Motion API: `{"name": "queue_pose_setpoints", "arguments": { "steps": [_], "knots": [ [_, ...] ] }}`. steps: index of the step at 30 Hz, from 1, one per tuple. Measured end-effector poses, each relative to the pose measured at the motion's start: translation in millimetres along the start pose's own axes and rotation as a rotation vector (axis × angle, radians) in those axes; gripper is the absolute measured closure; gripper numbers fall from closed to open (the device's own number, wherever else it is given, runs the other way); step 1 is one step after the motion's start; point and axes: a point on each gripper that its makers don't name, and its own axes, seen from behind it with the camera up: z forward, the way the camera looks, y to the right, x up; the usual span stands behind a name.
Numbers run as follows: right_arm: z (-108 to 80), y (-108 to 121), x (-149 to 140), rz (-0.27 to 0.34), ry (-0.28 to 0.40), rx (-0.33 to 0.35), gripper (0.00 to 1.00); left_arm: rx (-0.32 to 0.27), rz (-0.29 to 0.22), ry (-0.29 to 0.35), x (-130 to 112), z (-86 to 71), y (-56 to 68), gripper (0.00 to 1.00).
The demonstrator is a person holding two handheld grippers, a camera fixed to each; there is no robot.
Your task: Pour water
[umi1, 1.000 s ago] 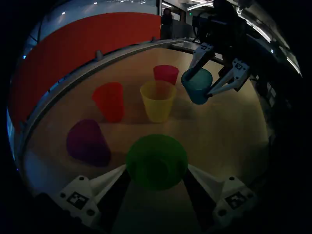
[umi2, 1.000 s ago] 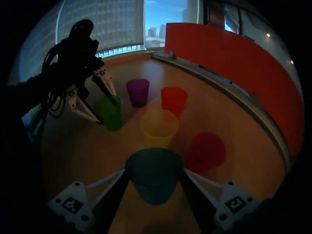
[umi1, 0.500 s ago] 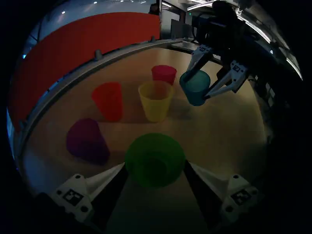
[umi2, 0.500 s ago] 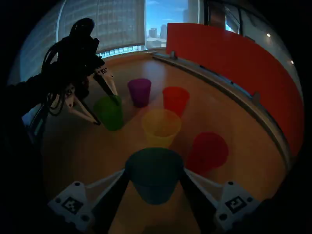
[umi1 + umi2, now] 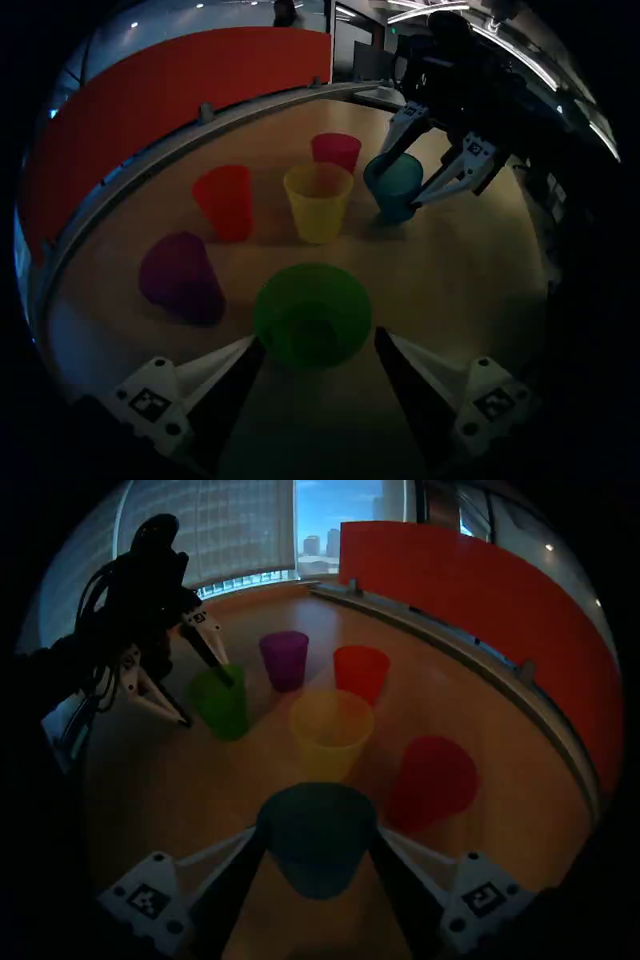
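Drops teal cup (image 5: 392,188) lower than before, just beside yellow cup (image 5: 318,202), clamped between right gripper (image 5: 317,832) fingers. Holds green cup (image 5: 312,316) pinched in left gripper (image 5: 318,336), near yellow cup, apart.

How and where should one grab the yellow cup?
Pinch the yellow cup across its wall just under the rim, coming in level from the side opposite the red cup. It stands upright, widest on top; the orange cup and teal cup flank it.
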Motion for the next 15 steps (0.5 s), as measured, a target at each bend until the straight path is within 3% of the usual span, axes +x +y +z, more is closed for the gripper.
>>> {"name": "queue_pose_setpoints", "arguments": {
  "steps": [15],
  "knots": [
    [-11.7, 1, -14, 0.045, 0.022, -0.012, 0.09, -0.004, -0.015, -0.011, -7, 0.7, 6.7, 0.02]
  ]
}}
